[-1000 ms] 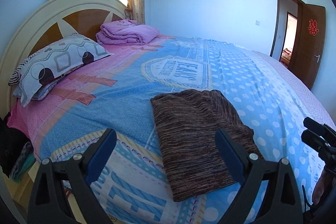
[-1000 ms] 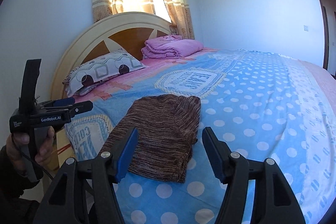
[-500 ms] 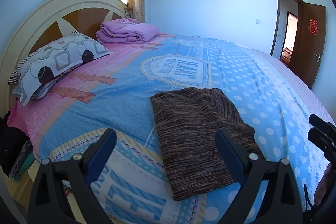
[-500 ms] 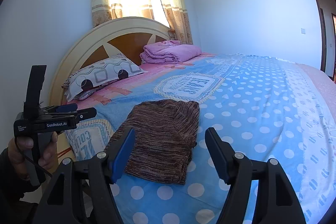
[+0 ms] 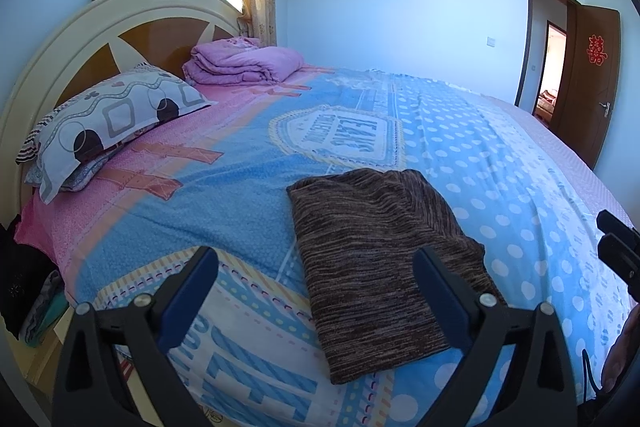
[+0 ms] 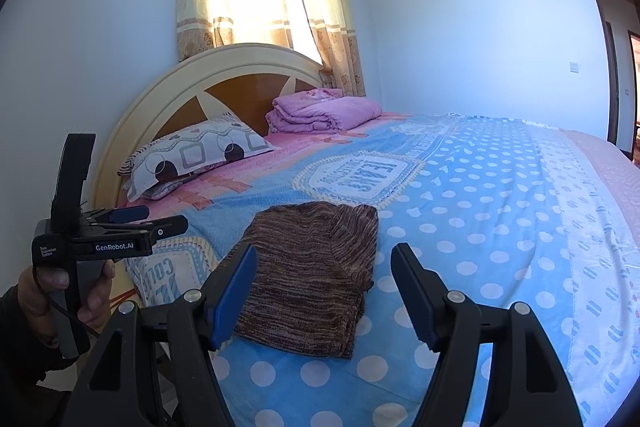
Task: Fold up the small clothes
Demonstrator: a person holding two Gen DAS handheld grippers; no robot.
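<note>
While lying folded on the bed (image 5: 224,187) at twelve o'clock, brown garment (image 5: 376,259) untouched. Left gripper (image 5: 316,283) and right gripper (image 6: 324,287) fingers apart, empty. Risk: snagging an edge, undoing the fold.

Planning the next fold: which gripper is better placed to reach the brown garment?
Likely the left gripper: the brown garment already lies partly between its open fingers. The right gripper is open too, with only an edge framed.
</note>
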